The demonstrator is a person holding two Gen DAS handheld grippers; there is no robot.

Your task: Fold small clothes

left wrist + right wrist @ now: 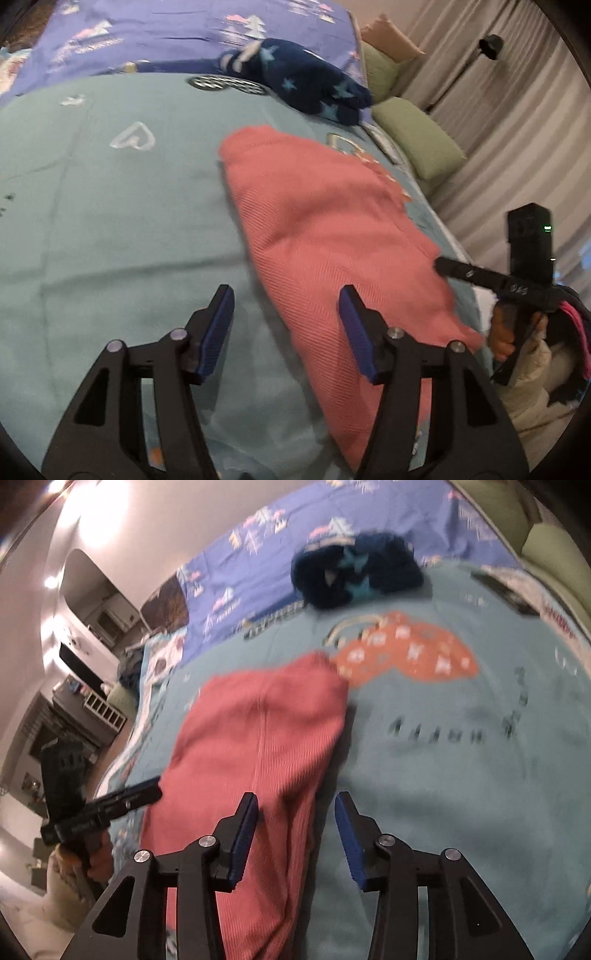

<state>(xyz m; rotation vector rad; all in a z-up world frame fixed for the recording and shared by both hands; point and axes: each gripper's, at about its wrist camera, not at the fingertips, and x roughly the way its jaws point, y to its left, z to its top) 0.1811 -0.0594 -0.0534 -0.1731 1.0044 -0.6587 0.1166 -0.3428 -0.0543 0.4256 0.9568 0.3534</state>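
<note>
A pink ribbed garment (332, 229) lies flat on the teal bedspread (110, 221), folded into a long strip. My left gripper (286, 295) hovers open over the strip's left edge, and nothing is between its blue pads. In the right wrist view the same garment (258, 738) stretches away from me. My right gripper (295, 799) stands open above its right edge, the pads clear of the cloth. One finger (465, 273) of the right gripper shows at the garment's far side in the left wrist view. A finger (125, 799) of the left gripper shows at the left in the right wrist view.
A dark blue fleece garment with stars (306, 81) lies further up the bed by the purple sheet (166, 33). Green cushions (417, 140) line the bed's right side, with curtains behind. An orange heart print (406, 653) marks the bedspread. A hand and pale sleeve (524, 376) hold the right gripper.
</note>
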